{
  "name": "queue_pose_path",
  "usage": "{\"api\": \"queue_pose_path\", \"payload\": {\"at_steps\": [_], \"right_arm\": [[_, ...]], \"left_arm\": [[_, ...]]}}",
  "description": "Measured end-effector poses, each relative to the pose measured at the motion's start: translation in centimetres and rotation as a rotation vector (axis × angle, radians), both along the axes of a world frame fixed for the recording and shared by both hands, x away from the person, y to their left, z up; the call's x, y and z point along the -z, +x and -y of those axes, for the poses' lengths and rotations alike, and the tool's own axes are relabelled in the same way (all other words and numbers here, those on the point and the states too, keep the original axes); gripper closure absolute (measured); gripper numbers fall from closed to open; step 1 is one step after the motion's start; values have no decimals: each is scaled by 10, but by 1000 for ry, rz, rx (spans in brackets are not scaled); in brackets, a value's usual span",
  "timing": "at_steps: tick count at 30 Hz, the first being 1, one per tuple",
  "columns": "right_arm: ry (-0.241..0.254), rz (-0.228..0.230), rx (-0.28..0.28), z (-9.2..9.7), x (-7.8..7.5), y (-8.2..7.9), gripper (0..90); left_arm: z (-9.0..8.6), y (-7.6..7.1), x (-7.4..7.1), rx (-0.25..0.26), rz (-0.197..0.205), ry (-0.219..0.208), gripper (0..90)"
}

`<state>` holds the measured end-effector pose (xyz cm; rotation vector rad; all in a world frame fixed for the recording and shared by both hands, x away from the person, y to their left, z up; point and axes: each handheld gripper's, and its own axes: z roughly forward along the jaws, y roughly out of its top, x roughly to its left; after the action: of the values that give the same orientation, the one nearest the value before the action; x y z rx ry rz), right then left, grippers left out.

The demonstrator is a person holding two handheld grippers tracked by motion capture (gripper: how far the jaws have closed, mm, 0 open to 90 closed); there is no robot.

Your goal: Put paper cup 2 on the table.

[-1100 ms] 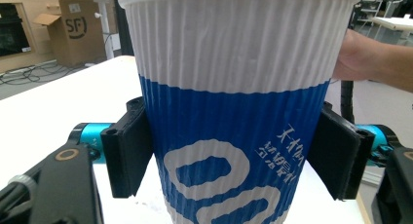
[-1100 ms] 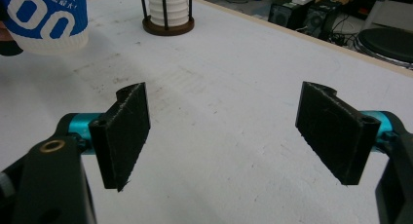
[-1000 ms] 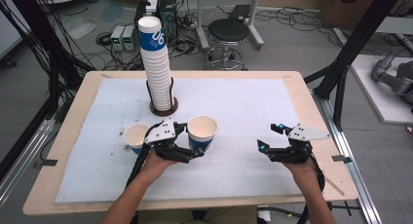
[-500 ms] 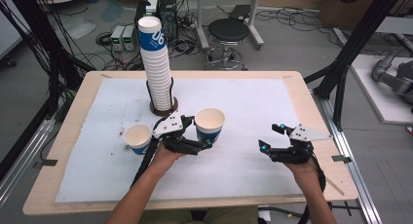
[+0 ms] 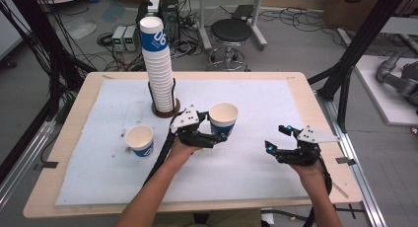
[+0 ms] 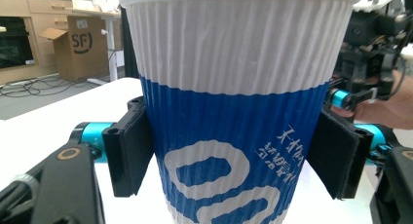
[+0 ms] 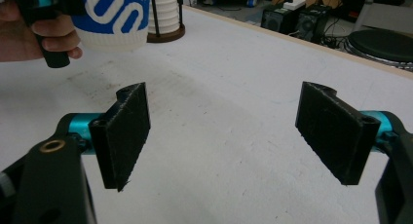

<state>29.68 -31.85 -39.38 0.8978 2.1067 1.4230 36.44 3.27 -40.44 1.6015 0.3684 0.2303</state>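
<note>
Since the earlier frames, the left gripper (image 5: 215, 137) has carried its paper cup (image 5: 223, 119) rightward across the white mat (image 5: 256, 153), away from the second cup (image 5: 140, 140) standing near the mat's left side; the right gripper (image 5: 279, 148) has kept its place. From the high view, the tall stack of cups (image 5: 158, 64) in its holder bears a blue band with white figures like "06"; the left forearm reaches in from below, the held cup upright and lifted just right of the stack. Along the left gripper view, both black pads clamp the ribbed cup (image 6: 234, 112), white above, blue below, with large white numerals and small unreadable characters; a cardboard box (image 6: 80, 44) behind reads "SF". The right gripper view has its jaws spread apart with nothing between them, over bare mat, the held cup (image 7: 114, 17) at upper left.
</note>
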Motion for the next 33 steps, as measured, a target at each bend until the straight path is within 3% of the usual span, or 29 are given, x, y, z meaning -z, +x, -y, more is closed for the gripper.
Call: {"api": "queue_pose_path", "payload": {"at_steps": [5,10,14,25,29,31,33], "right_arm": [[5,-6,2,1,0,0,208],[3,-10,2,2,1,1,208],[3,-4,-1,3,1,1,208],[4,-2,-8,0,0,0,208],[4,-6,-9,1,0,1,208],[4,-4,-8,0,0,1,208],[3,-2,-9,0,-1,0,208]], "left_arm": [[2,12,9,-29,-35,-25,254],[5,20,21,-53,-67,12,254],[8,25,28,-40,-95,2,253],[18,30,46,-60,-136,139,254],[20,31,47,-94,-155,182,254],[21,32,47,-106,-168,221,255],[25,32,47,-108,-178,287,256]]}}
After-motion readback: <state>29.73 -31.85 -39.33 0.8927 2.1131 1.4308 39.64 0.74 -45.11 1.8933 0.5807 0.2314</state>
